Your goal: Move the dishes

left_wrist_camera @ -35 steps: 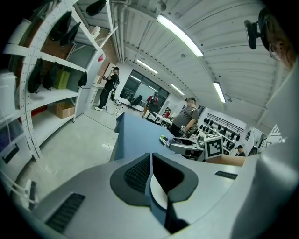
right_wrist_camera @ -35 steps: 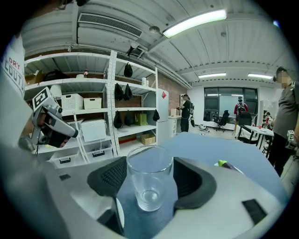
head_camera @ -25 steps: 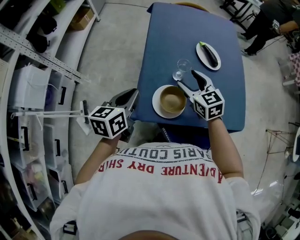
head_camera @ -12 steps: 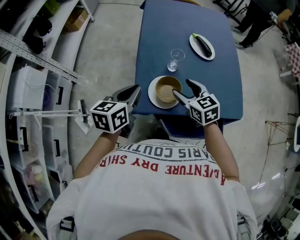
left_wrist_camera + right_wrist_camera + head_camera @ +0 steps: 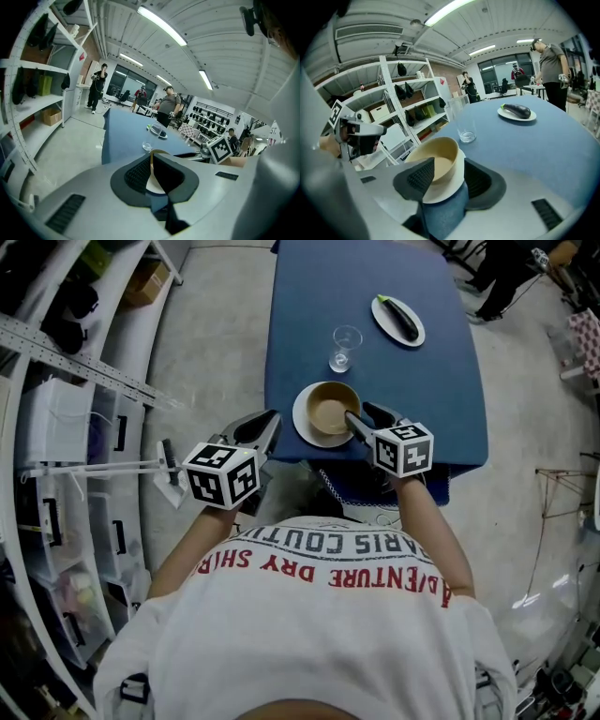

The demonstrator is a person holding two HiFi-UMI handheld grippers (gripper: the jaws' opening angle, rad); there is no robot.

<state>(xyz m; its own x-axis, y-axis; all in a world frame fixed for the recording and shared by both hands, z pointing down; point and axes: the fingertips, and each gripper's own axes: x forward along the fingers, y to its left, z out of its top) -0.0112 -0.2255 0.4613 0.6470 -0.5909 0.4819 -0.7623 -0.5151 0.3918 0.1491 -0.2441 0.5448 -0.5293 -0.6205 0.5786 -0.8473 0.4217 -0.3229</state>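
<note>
Beige bowl (image 5: 440, 152) rim stands between the half-open jaws of the right gripper (image 5: 447, 169), which have just been closing

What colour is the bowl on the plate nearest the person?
The bowl is beige, on a white plate; clearest in the right gripper view.

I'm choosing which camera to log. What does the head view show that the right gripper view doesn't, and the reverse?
Head view only: the person's white printed shirt. Right gripper view only: long ceiling lights and far windows. Both: blue table, tan bowl on round white plate, clear glass, dark aubergine, and the right gripper, its jaws just closing astride the bowl's rim.
</note>
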